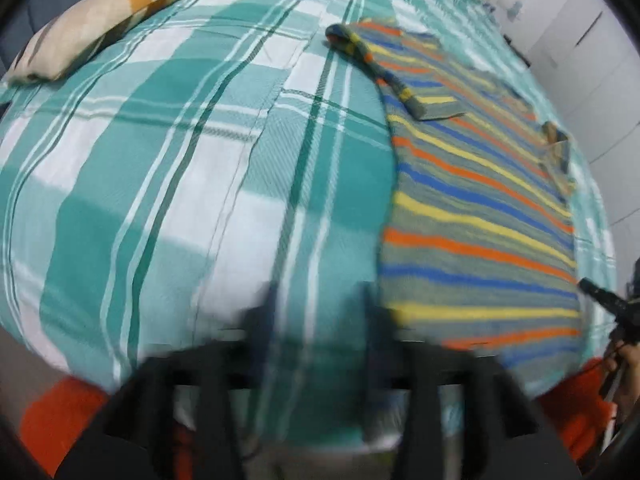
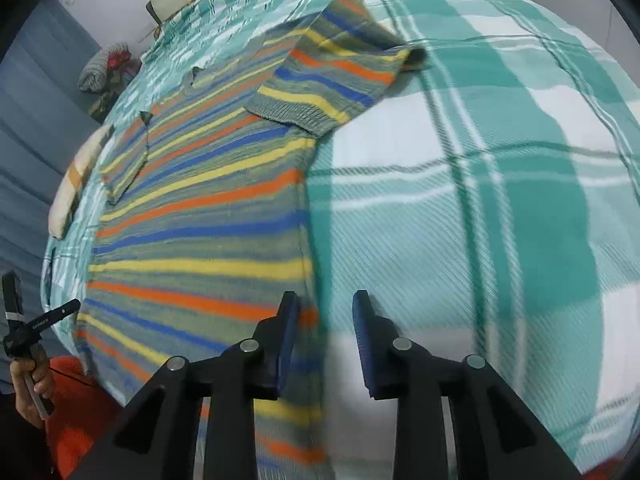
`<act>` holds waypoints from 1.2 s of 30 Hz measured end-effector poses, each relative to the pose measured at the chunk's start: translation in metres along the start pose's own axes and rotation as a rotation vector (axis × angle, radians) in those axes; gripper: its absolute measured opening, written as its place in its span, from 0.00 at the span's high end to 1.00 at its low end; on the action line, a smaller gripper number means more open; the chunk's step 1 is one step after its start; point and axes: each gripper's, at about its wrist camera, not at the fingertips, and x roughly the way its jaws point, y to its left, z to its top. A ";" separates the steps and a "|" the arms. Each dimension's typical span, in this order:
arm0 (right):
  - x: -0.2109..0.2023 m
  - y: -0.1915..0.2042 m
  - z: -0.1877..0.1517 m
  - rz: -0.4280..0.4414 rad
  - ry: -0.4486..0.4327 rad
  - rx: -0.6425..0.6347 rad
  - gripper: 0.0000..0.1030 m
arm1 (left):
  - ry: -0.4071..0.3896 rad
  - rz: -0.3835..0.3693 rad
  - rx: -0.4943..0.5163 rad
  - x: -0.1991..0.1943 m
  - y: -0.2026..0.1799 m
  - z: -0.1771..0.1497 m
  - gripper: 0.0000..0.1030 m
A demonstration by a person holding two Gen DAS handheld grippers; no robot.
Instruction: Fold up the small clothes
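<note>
Striped sweater (image 2: 208,216) beside right tongs (image 2: 326,300)

**Both grippers apart, nothing pinched**

L gripper (image 1: 320,296): pointing steeply down, fingers (image 1: 266,312) blurred, jaws standing well apart w/ nothing between them. R gripper (image 2: 325,304): also angled down, blue-padded fingers (image 2: 288,328) parted by a narrower gap, nothing clamped. From R wrist cam, the person's left hand (image 2: 30,390) shows wrapped round its handle; from L cam, right hand (image 1: 628,364) at the edge.
</note>
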 end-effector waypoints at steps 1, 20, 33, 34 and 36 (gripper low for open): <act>-0.008 -0.005 -0.007 0.026 0.006 0.007 0.72 | -0.005 -0.012 0.001 -0.002 -0.002 -0.004 0.25; -0.013 -0.009 -0.094 0.002 0.251 -0.031 0.96 | 0.279 0.160 0.126 0.042 -0.022 -0.054 0.94; -0.071 0.015 -0.054 -0.016 -0.039 -0.102 0.84 | -0.139 0.136 0.196 -0.018 -0.078 -0.013 0.23; -0.066 0.024 -0.050 0.009 -0.055 -0.112 0.84 | -0.133 0.135 0.209 -0.010 -0.079 -0.012 0.23; -0.046 0.040 -0.047 0.043 -0.073 -0.149 0.84 | -0.095 0.137 0.245 0.014 -0.093 -0.018 0.23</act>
